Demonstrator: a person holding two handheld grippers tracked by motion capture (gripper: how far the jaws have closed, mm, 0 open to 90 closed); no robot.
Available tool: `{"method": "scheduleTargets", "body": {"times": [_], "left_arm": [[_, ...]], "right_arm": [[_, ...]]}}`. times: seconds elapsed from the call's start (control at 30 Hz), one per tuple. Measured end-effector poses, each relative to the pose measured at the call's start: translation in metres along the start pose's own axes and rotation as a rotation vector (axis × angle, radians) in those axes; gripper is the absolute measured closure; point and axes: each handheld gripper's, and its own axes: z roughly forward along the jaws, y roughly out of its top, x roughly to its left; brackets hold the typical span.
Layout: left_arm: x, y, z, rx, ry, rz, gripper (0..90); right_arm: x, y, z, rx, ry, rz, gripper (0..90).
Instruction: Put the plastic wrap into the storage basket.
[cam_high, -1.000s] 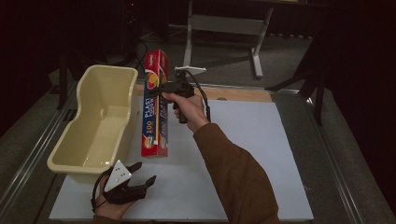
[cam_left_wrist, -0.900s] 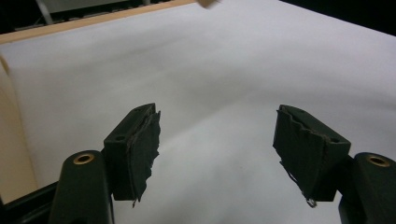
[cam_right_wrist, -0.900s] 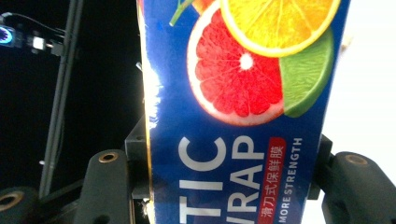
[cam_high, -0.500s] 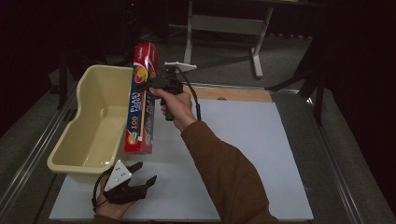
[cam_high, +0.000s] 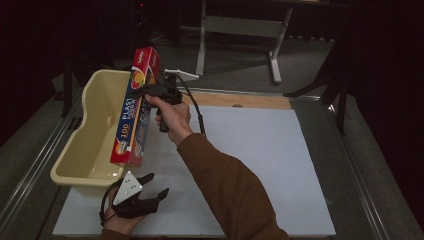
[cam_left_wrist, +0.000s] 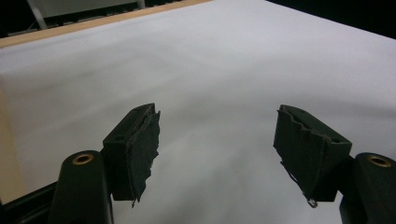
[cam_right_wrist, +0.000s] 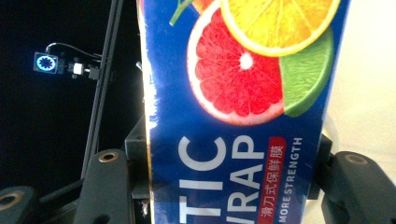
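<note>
Plastic wrap box (cam_high: 134, 107), long and narrow with red sides and a blue face printed with citrus slices, is held off the bench in the right gripper (cam_high: 152, 91). The grip is taken near the box's upper end, and the box hangs tilted, its lower end over the rim of the cream tub (cam_high: 75, 150) that stands along the left edge of the bench. In the right gripper view the box (cam_right_wrist: 238, 116) is seen clamped between the two black jaws, one pressed against each long side, the jaws held fairly wide by the box's width. The cream wall of the tub (cam_right_wrist: 369, 70) is seen just past the box on the right of that view.

Near the front left corner of the bench, the left gripper (cam_high: 152, 192) is rested low on the white sheet (cam_high: 265, 165), just in front of the tub. In the left gripper view its jaws are spread wide with nothing between them, and the white sheet (cam_left_wrist: 224, 70) lies beyond.
</note>
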Motion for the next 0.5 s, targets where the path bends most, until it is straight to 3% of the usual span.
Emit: {"method": "scheduleTargets", "body": {"times": [0.23,0.5], "left_arm": [[0.001,0.0,-0.002,-0.014,-0.001,-0.004,30.6],[0.002,0.0,-0.003,-0.016,-0.001,-0.008,30.6]], "right_arm": [[-0.005,-0.002,0.02,-0.01,0.007,0.038,40.1],[-0.006,-0.007,0.036,-0.001,0.009,0.046,40.1]]}}
